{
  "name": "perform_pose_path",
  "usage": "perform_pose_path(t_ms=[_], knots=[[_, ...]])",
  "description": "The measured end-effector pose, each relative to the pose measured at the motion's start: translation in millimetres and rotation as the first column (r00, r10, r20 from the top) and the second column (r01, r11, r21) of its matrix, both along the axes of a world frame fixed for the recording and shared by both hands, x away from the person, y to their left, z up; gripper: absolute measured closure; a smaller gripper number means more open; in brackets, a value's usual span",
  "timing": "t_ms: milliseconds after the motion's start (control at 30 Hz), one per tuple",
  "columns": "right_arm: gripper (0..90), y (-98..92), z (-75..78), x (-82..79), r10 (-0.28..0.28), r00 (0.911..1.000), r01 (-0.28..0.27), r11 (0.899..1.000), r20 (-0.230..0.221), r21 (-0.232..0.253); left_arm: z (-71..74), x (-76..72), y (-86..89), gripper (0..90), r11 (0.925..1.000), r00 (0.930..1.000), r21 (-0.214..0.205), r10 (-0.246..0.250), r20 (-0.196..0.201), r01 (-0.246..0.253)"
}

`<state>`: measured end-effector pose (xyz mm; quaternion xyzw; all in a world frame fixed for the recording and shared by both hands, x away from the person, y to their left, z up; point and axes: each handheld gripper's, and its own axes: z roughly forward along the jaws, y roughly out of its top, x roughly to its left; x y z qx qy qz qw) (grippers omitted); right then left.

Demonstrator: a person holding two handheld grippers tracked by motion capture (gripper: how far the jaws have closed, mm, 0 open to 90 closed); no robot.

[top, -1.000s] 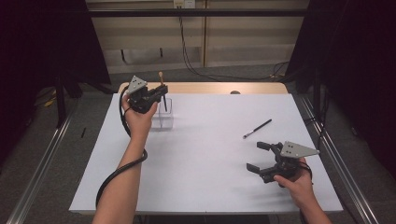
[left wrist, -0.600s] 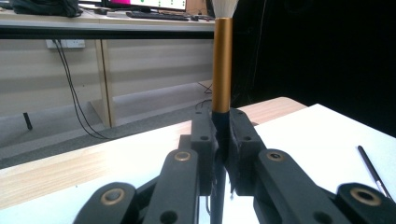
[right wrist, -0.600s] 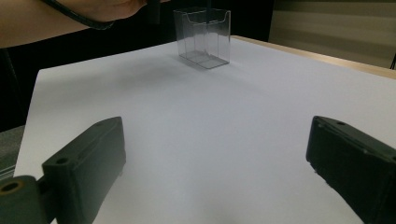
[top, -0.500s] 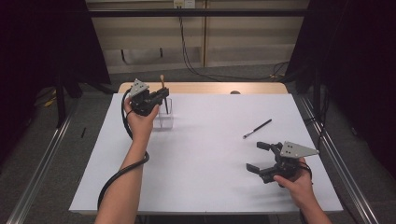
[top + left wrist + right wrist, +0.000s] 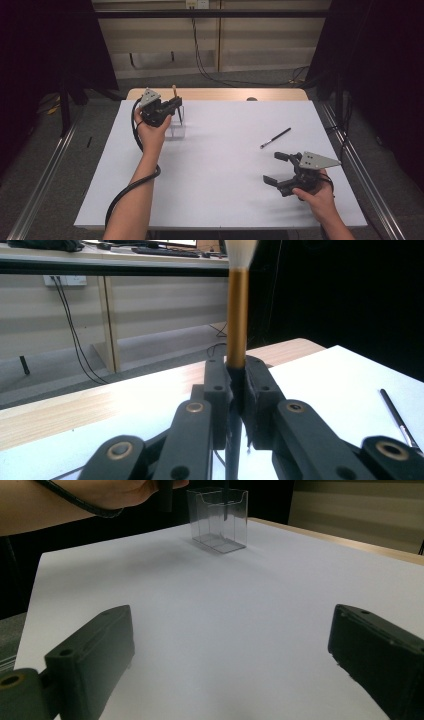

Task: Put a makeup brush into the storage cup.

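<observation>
My left gripper point(image 5: 175, 106) is shut on a makeup brush point(image 5: 237, 315) with a gold ferrule, a pale tuft on top and a dark handle below. It holds the brush upright over a clear plastic box point(image 5: 177, 124) at the far left of the white table point(image 5: 220, 165). In the right gripper view the brush's dark handle hangs inside the clear box point(image 5: 219, 519). A second, black brush point(image 5: 275, 137) lies flat on the table right of centre, also seen in the left gripper view point(image 5: 397, 417). My right gripper point(image 5: 276, 167) rests open near the front right, nothing between its jaws.
The table's wooden far edge point(image 5: 220, 93) borders a floor with cables. Metal rails point(image 5: 372, 185) run along both sides of the table. The person's left forearm point(image 5: 135, 200) reaches up the left side.
The left gripper with the brush has shifted slightly toward the far side over the box. The right gripper has stayed in place.
</observation>
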<state>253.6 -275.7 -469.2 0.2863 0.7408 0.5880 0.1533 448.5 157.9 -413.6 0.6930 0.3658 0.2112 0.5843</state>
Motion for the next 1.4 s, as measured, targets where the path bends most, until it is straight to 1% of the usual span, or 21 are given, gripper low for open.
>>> perform_pose_path(t_ms=[267, 333, 367, 400, 433, 500, 533, 567, 600, 667, 700, 733, 767, 900, 967, 1033, 1100, 1133, 1167, 1233, 1400], knots=[[4.2, 0.1, 0.1, 0.1, -0.001, 1.0, 0.001, 1.0, 0.001, -0.001, -3.2, -0.4, -0.8, 81.9, 1.0, 0.9999, 0.008, -0.004, -0.01, 0.004], [4.2, 0.0, 0.1, 0.0, 0.0, 1.0, 0.0, 1.0, 0.0, 0.0, -3.3, -0.3, 0.1, 79.6, 1.0, 0.9998, 0.003, -0.005, -0.018, 0.005], [4.2, 0.0, 0.1, 0.0, 0.0, 1.0, 0.0, 1.0, 0.0, -0.001, -3.5, -0.3, 0.3, 75.1, 0.9999, 0.9996, -0.01, -0.002, -0.027, 0.002], [4.2, -0.1, 0.1, -0.2, 0.0, 1.0, 0.0, 1.0, -0.002, -0.001, -3.9, -0.3, 0.6, 67.6, 0.9997, 0.9989, -0.025, -0.008, -0.045, 0.007], [4.2, -0.3, 0.1, -0.3, 0.0, 1.0, 0.0, 1.0, -0.002, -0.001, -4.5, -0.7, 0.9, 62.3, 0.9996, 0.9984, -0.025, -0.014, -0.055, 0.012], [4.2, -0.9, 0.1, -0.2, 0.0, 1.0, 0.0, 1.0, -0.001, 0.0, -4.9, -2.9, 1.3, 51.5, 0.9999, 0.9994, 0.006, -0.011, -0.032, 0.011], [4.2, -1.0, 0.2, -0.2, -0.001, 1.0, 0.001, 1.0, 0.001, 0.0, -5.1, -4.1, 1.8, 46.2, 0.9999, 0.9996, 0.011, -0.006, -0.029, 0.007], [4.2, -1.1, 0.2, -0.1, -0.001, 1.0, 0.001, 1.0, 0.0, 0.001, -5.5, -5.5, 3.1, 41.3, 1.0, 0.9995, -0.003, -0.009, -0.03, 0.009], [4.2, -0.9, 0.2, 0.0, -0.001, 1.0, 0.001, 1.0, 0.0, 0.001, -5.7, -6.4, 3.9, 38.9, 0.9999, 0.9994, -0.008, -0.013, -0.031, 0.013], [4.2, -0.2, 0.4, -0.2, -0.001, 1.0, 0.001, 1.0, 0.001, 0.001, -5.2, -9.3, 4.9, 34.2, 1.0, 0.9997, -0.001, -0.009, -0.023, 0.009], [4.2, 0.2, 0.6, -0.3, 0.001, 1.0, -0.001, 1.0, 0.003, -0.001, -5.0, -10.4, 5.4, 30.5, 0.9998, 0.9996, -0.007, -0.019, -0.02, 0.019], [4.2, 0.6, 0.6, -0.2, 0.002, 1.0, -0.002, 1.0, 0.004, -0.001, -5.0, -11.5, 4.7, 28.0, 0.9998, 0.9998, -0.01, -0.017, -0.014, 0.017], [4.2, 0.8, 0.6, -0.1, 0.002, 1.0, -0.002, 1.0, 0.004, -0.001, -4.9, -12.7, 4.7, 26.0, 0.9997, 0.9997, 0.0, -0.024, -0.009, 0.024], [4.2, 0.7, 0.2, 0.0, 0.002, 1.0, -0.002, 1.0, 0.002, -0.001, -6.0, -16.7, 4.3, 20.0, 0.9991, 0.9991, -0.013, -0.042, -0.008, 0.041], [4.2, 0.5, 0.4, -0.2, 0.0, 1.0, 0.0, 1.0, 0.003, -0.001, -6.8, -19.1, 5.1, 18.4, 0.9986, 0.9986, -0.015, -0.052, -0.013, 0.051], [4.2, 0.3, 0.5, -0.2, 0.0, 1.0, 0.0, 1.0, 0.003, -0.001, -7.3, -21.1, 5.6, 16.5, 0.9987, 0.9987, -0.011, -0.05, -0.004, 0.05], [4.2, 0.2, 0.4, -0.2, 0.0, 1.0, 0.0, 1.0, 0.002, -0.002, -7.1, -23.5, 6.6, 14.3, 0.998, 0.9982, -0.021, -0.059, -0.004, 0.059], [4.2, 0.2, 0.4, -0.2, 0.0, 1.0, 0.0, 1.0, 0.002, -0.002, -6.6, -24.6, 7.6, 13.3, 0.998, 0.9981, -0.011, -0.062, 0.003, 0.062], [4.2, 0.2, 0.5, -0.3, 0.0, 1.0, 0.0, 1.0, 0.002, -0.002, -6.2, -25.7, 7.6, 12.5, 0.9982, 0.9983, -0.014, -0.059, 0.002, 0.059], [4.2, 0.2, 0.5, -0.3, 0.0, 1.0, 0.0, 1.0, 0.001, 0.0, -5.1, -28.2, 9.6, 10.8, 0.9969, 0.9972, -0.027, -0.074, 0.004, 0.074], [4.2, 0.4, 0.5, -0.5, 0.0, 1.0, 0.0, 1.0, 0.003, -0.002, -1.6, -34.0, 15.4, 7.3, 0.9964, 0.9966, -0.021, -0.081, 0.014, 0.082]])
